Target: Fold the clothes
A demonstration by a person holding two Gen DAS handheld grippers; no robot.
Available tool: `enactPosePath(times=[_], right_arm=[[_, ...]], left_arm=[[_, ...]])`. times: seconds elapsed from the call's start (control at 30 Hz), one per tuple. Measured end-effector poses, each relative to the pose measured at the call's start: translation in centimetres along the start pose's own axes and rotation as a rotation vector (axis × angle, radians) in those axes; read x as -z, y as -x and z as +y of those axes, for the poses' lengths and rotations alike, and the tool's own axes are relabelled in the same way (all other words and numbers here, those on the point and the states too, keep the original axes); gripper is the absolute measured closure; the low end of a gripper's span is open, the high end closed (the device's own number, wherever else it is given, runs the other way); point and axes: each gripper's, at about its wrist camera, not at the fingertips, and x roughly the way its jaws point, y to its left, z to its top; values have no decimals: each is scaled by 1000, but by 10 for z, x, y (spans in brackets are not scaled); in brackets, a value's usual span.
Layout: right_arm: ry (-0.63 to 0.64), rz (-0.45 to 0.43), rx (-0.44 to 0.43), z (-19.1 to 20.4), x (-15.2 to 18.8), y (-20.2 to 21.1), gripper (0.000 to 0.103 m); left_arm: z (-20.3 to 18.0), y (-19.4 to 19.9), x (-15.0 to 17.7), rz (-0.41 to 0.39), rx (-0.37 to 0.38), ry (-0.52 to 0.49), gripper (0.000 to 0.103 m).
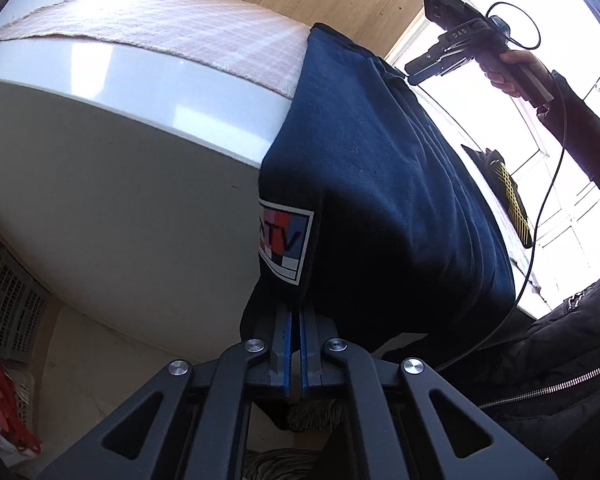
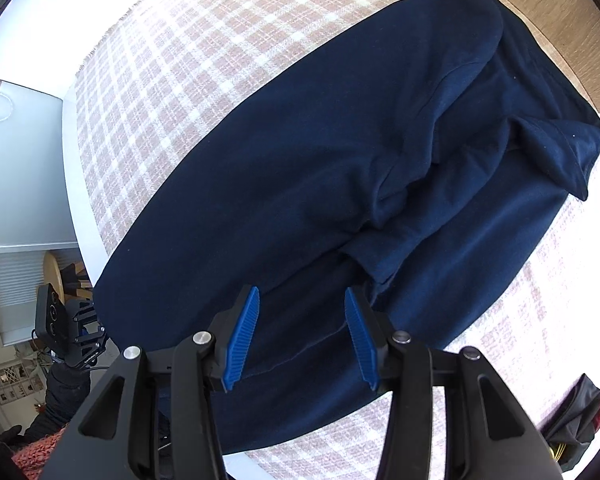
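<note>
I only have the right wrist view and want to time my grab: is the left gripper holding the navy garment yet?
Observer: Yes, the left gripper is shut on the hem of the navy garment, where it hangs off the table edge.
Operator: Anything on that hanging part?
Observer: A printed patch, beside the pinch.
Operator: My gripper's height?
Observer: The right gripper hangs clear above the garment, touching nothing.
</note>
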Motion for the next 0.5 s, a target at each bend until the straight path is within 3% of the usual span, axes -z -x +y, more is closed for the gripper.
enactPosePath(times=[0.2, 0.3, 0.33, 0.4, 0.47, 0.5], right_arm=[[-29, -25, -49, 27, 14, 7, 59], [-26, -18, -106, -21, 142, 22, 59], [-24, -6, -123, -18, 156, 19, 58], [-10, 19, -136, 4, 135, 0, 58], [8, 29, -115, 16, 141, -9, 58], [24, 14, -96, 43, 126, -8, 58]], left_arm=[[15, 48, -10, -22, 37, -27, 101], [25, 62, -16, -8, 57, -38, 101], [26, 65, -16, 0, 59, -46, 101], [25, 66, -13, 29, 63, -78, 101], [17, 67, -6, 63, 69, -126, 101], [12, 66, -3, 77, 75, -147, 101]])
